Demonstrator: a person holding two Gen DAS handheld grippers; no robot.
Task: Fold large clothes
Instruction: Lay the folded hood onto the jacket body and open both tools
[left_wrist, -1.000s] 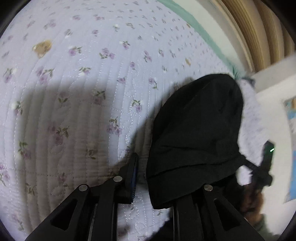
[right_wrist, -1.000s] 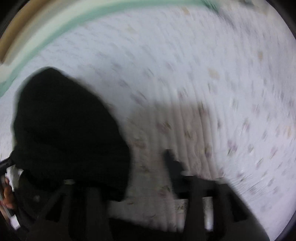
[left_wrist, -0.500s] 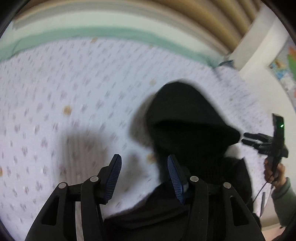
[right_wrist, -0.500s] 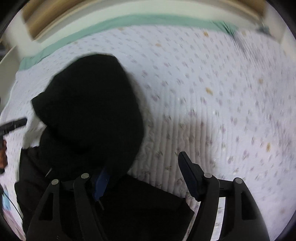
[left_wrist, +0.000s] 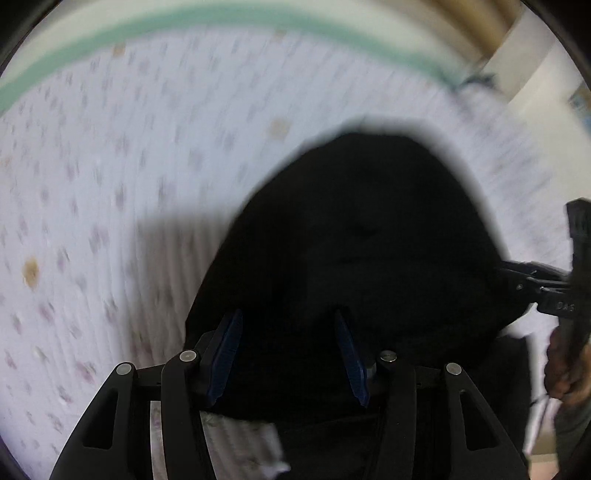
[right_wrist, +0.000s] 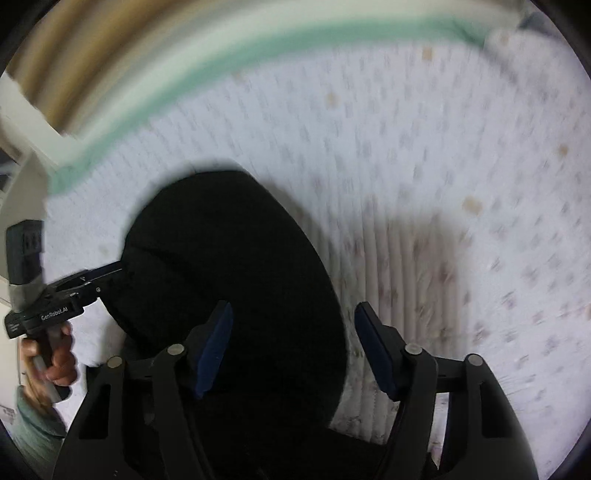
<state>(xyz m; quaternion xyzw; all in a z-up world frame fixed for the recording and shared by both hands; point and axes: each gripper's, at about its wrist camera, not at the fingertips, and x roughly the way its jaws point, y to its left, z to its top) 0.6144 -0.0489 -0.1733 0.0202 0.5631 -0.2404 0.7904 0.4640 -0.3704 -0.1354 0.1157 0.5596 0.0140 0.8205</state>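
1. A black garment (left_wrist: 354, 251) is seen lying in a rounded heap on a quilted bedspread (left_wrist: 129, 177) printed with small purple flowers.
2. The left gripper (left_wrist: 288, 347) is held above the near part of the garment with its blue pads apart; no cloth is pinched between them.
3. The right gripper (right_wrist: 291, 343) is held over the garment's right edge; its jaws are closing, and nothing is clamped between them.
4. In the right wrist view, the left hand (right_wrist: 51, 354) is seen wrapped around its gripper's handle.
5. A green band (right_wrist: 229, 51) is seen along the bedspread's far edge.
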